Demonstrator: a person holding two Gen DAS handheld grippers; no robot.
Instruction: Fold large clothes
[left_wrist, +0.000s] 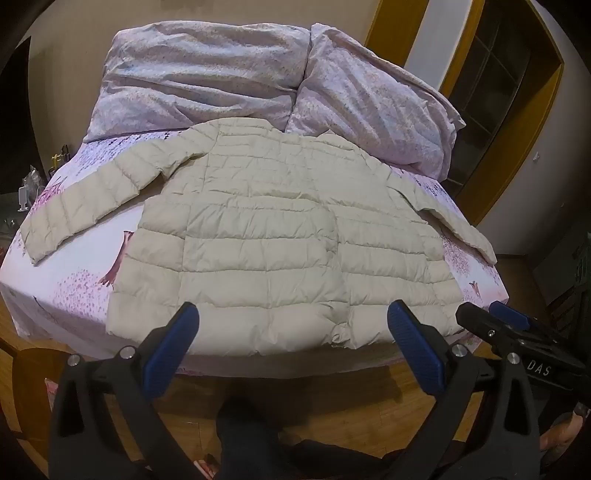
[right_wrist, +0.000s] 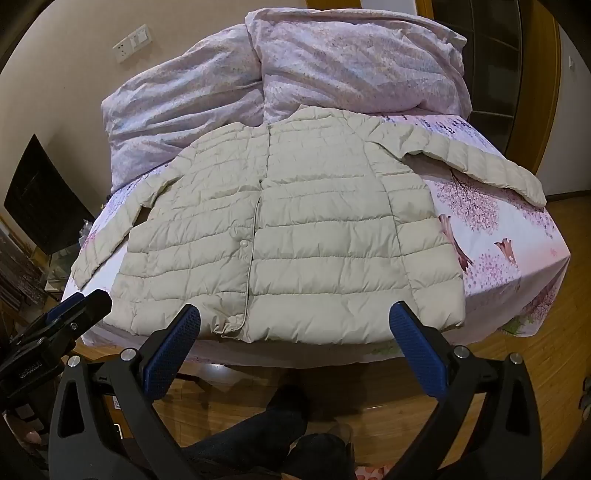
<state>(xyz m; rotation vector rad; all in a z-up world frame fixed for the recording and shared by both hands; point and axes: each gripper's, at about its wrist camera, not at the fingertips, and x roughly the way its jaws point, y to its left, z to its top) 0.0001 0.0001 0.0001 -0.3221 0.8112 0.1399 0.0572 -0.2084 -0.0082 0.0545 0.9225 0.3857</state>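
Cream quilted down jacket (left_wrist: 266, 236) lies flat on the bed (left_wrist: 74, 291): light, soft, slippery. Take sleeve cuffs at 9 and 3 o'clock. Left gripper (left_wrist: 291, 339) and right gripper (right_wrist: 293, 339) gape wide, empty.

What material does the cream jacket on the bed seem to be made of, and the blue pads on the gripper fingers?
The cream quilted puffer jacket looks like thin synthetic shell fabric, probably nylon or polyester, over soft filling: stitched horizontal channels puff up, and the matte surface wrinkles finely. The blue finger pads of the right gripper look like rubber or soft plastic; a fine grid texture covers them. I cannot confirm either.
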